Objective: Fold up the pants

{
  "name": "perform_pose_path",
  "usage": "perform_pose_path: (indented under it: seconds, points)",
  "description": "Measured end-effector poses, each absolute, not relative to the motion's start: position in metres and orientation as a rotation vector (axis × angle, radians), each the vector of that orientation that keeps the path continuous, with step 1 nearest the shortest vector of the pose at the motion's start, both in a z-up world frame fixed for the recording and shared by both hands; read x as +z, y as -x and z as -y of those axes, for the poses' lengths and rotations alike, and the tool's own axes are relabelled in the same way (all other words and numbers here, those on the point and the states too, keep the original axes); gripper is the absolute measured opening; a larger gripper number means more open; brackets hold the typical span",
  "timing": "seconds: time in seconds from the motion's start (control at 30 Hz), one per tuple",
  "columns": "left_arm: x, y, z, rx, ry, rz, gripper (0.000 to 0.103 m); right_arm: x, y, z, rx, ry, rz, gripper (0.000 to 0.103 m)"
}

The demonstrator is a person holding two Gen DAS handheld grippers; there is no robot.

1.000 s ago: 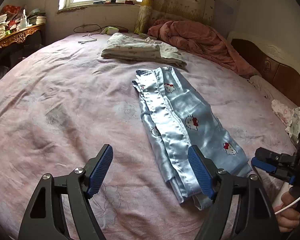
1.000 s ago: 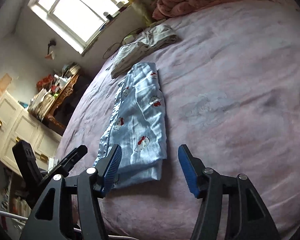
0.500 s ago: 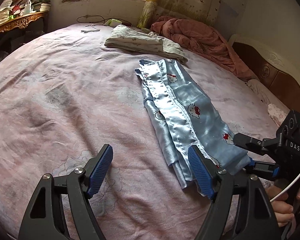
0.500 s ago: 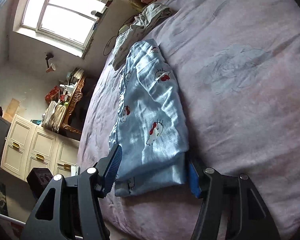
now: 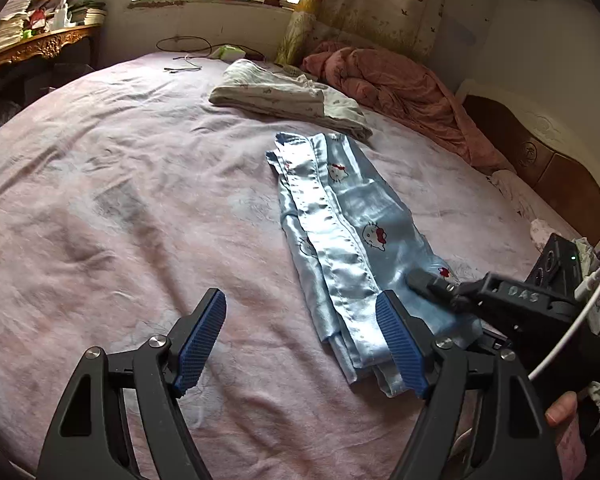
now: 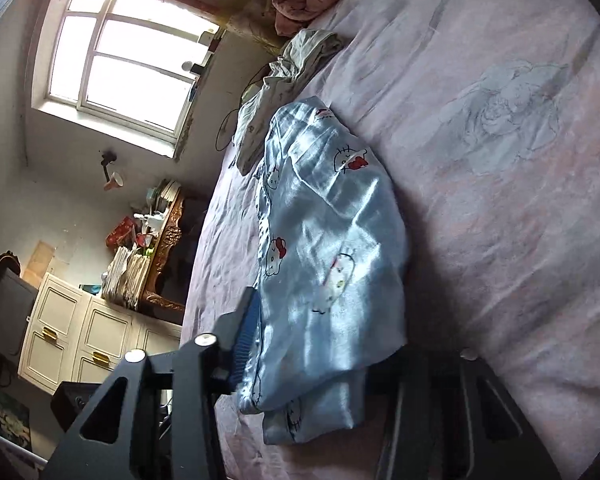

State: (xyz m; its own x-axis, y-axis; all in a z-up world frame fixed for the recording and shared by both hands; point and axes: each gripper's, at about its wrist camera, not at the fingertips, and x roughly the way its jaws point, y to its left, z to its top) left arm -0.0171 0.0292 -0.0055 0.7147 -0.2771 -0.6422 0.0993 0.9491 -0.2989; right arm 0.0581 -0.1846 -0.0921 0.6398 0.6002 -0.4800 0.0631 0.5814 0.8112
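The light blue satin pants (image 5: pixel 340 232) with cat prints lie folded lengthwise on the pink bed sheet (image 5: pixel 120 208). My left gripper (image 5: pixel 300 344) is open just above the sheet, with its right finger at the pants' near left edge. My right gripper (image 5: pixel 440 292) reaches onto the pants' near end from the right. In the right wrist view the pants (image 6: pixel 332 264) bulge up between the fingers of the right gripper (image 6: pixel 320 364), and the jaws stand around the cloth, one finger under it and hidden.
A folded grey-white garment (image 5: pixel 288 96) lies beyond the pants. A crumpled pink quilt (image 5: pixel 400 88) is at the far right by the wooden headboard (image 5: pixel 540 164). A gilded desk (image 5: pixel 32 52) with papers stands at the left. White cabinets (image 6: pixel 84 340) are beside the bed.
Both grippers have moved in to the pants' near end. The right gripper has slid around the cloth, which now bunches up between its fingers. The left stays open.
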Motion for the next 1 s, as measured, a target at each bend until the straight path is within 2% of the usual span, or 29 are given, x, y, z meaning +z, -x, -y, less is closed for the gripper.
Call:
perform_pose_path:
  seconds: [0.03, 0.1, 0.3, 0.47, 0.6, 0.73, 0.87, 0.97, 1.0]
  points:
    - [-0.004, 0.017, -0.032, -0.207, 0.253, -0.745, 0.076, -0.094, -0.061, 0.184, 0.358, -0.905, -0.86, 0.011]
    - [-0.003, 0.016, -0.036, -0.201, 0.259, -0.746, 0.076, -0.096, -0.06, 0.185, 0.365, -0.895, -0.866, 0.005]
    - [-0.001, 0.011, -0.033, -0.208, 0.259, -0.741, 0.076, -0.098, -0.057, 0.227, 0.388, -0.902, -0.955, 0.003]
    - [-0.007, 0.0, -0.02, -0.254, 0.275, -0.771, 0.076, -0.081, -0.053, 0.276, 0.298, -0.864, -0.936, 0.003]
    - [-0.01, -0.003, -0.006, -0.284, 0.267, -0.79, 0.076, -0.047, -0.053, 0.303, 0.169, -0.699, -0.859, 0.002]
    - [-0.004, -0.013, 0.011, -0.311, 0.181, -0.791, 0.076, -0.023, -0.075, 0.332, 0.033, -0.488, -0.862, 0.003]
    - [0.004, -0.062, 0.031, -0.497, 0.132, -0.859, 0.076, -0.022, -0.092, 0.361, 0.056, -0.542, -0.879, 0.003]
    - [0.014, -0.112, 0.046, -0.622, 0.168, -0.921, 0.075, -0.033, -0.091, 0.368, 0.075, -0.607, -0.872, 0.008]
    - [0.015, -0.13, 0.051, -0.638, 0.19, -0.948, 0.075, -0.037, -0.088, 0.369, 0.07, -0.617, -0.865, 0.015]
